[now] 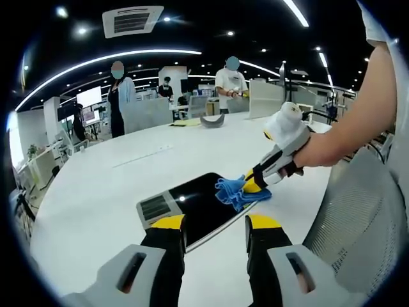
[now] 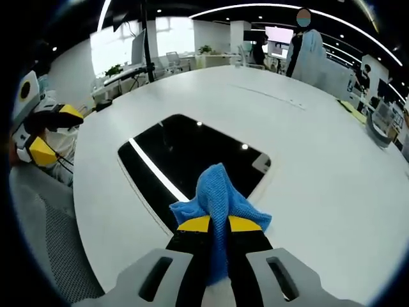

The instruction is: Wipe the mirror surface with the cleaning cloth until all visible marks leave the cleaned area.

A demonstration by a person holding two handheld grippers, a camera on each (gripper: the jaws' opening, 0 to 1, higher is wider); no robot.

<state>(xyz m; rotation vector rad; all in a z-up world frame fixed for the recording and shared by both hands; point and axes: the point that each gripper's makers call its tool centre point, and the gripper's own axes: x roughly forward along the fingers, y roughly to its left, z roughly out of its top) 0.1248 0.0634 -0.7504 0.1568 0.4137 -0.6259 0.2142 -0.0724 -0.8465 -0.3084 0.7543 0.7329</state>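
Right gripper [image 2: 218,225]: yellow-tipped jaws are seen clamped on a bunched blue microfibre cleaning cloth [image 2: 218,192], pinched at one end so the loose fold can be dragged over the glass. Same gripper [image 1: 254,181] is visible in left gripper view, w/ cloth [image 1: 238,193] pressed at the mirror's edge. Dark rounded-rectangular mirror [image 2: 185,160] is laid flat on a white round table [image 2: 319,166], reflecting ceiling lights; marks can't be made out. Left gripper [image 1: 215,230] is held w/ jaws apart, nothing between them, just at the mirror's [image 1: 192,208] near edge, prob. to steady it. Wiping is judged under way, not finished.
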